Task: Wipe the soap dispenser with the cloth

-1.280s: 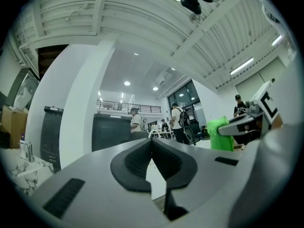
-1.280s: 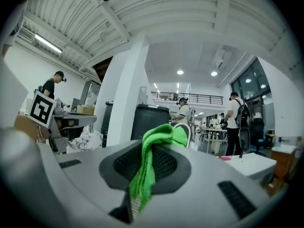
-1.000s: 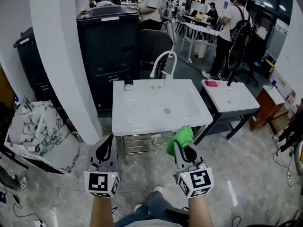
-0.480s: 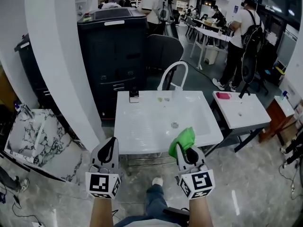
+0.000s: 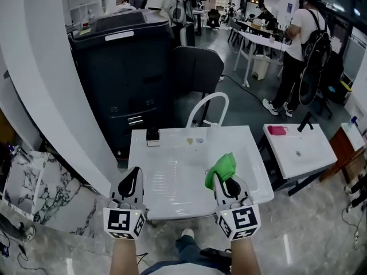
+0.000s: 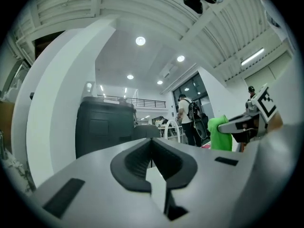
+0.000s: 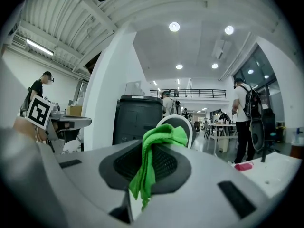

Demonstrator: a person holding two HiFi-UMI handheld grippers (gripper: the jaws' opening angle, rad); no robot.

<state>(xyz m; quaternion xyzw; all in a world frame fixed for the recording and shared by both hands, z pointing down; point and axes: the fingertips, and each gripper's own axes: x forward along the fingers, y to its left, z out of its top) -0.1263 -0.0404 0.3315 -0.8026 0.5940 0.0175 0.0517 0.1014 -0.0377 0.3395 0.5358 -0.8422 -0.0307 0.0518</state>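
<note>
So the right tool (image 5: 222, 181) was pinching a bright green cloth (image 5: 222, 166) above the white basin (image 5: 172, 179) front edge; left tool (image 5: 133, 176) was pressed together, empty. A small dark soap dispenser (image 5: 152, 136) sat at its back-left corner.

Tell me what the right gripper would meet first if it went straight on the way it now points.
Probably the faucet: its white arch stands behind the cloth, in line with the right gripper, across the sink. Depth is unclear, so the gripper might pass just beside it.
</note>
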